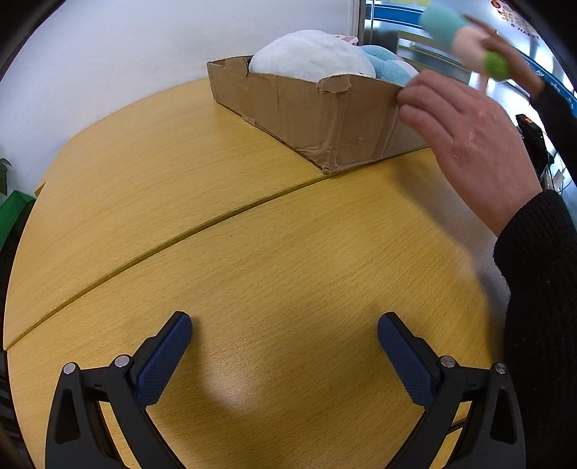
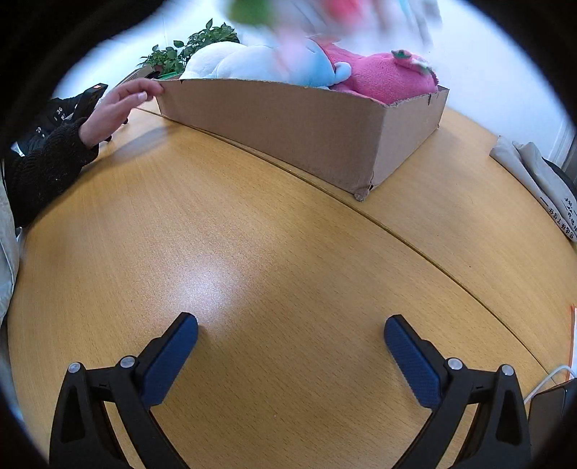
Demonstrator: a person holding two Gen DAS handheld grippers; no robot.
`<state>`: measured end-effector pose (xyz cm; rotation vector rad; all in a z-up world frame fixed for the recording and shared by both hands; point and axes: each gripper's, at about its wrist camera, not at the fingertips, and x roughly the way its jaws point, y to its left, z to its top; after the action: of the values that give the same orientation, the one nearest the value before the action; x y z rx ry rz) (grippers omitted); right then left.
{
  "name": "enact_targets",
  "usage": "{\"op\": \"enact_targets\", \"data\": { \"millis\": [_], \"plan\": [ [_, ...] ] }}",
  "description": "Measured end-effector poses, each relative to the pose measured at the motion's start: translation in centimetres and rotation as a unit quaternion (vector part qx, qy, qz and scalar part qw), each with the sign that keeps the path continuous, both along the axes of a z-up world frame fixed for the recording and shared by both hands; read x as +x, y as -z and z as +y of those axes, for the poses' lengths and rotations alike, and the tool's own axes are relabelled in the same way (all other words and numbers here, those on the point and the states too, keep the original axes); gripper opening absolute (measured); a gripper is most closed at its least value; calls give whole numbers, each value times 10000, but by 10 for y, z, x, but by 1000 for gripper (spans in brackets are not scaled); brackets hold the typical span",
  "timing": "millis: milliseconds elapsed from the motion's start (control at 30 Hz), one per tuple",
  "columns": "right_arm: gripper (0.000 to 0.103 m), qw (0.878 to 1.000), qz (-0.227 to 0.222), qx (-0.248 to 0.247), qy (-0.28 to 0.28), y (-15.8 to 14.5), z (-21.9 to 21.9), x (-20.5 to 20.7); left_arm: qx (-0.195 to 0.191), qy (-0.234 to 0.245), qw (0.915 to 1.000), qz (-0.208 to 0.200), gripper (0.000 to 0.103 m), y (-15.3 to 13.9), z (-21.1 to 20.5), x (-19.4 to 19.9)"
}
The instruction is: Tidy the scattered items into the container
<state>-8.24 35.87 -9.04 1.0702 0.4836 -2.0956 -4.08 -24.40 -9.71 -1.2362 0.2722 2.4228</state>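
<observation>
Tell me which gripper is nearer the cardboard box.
Right, by a little, as far as these views tell. The right gripper sits back from the cardboard box, whose corner looms close; the left gripper faces it from farther off. Both jaws open.

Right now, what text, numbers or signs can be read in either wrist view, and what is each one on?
"36": white digits on the black device beside the hand; its other digits are too small to read.
"HAPPY": partly cut off on the window decal; the red characters above it are blurred.
Black characters on the grey bag: too distorted to read.
Cardboard box: no print visible.
</observation>
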Motion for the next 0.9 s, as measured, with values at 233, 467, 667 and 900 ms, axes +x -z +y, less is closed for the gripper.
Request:
{"op": "enact_targets", "data": {
  "millis": [233, 467, 667, 900],
  "plan": [
    [103, 10000, 4, 0, -6, 0, 0, 0, 1, -2, 10000, 0, 103, 0, 0, 1],
    [103, 10000, 9, 0, -6, -1, 0, 1, 1, -1, 10000, 3, 103, 0, 1, 0],
    [103, 10000, 10, -1, -8, -1, 0, 1, 2, -2, 10000, 3, 103, 0, 1, 0],
    [103, 10000, 11, 0, -11, -2, 0, 0, 2, -3, 10000, 4, 103, 0, 2, 1]
  ]
}}
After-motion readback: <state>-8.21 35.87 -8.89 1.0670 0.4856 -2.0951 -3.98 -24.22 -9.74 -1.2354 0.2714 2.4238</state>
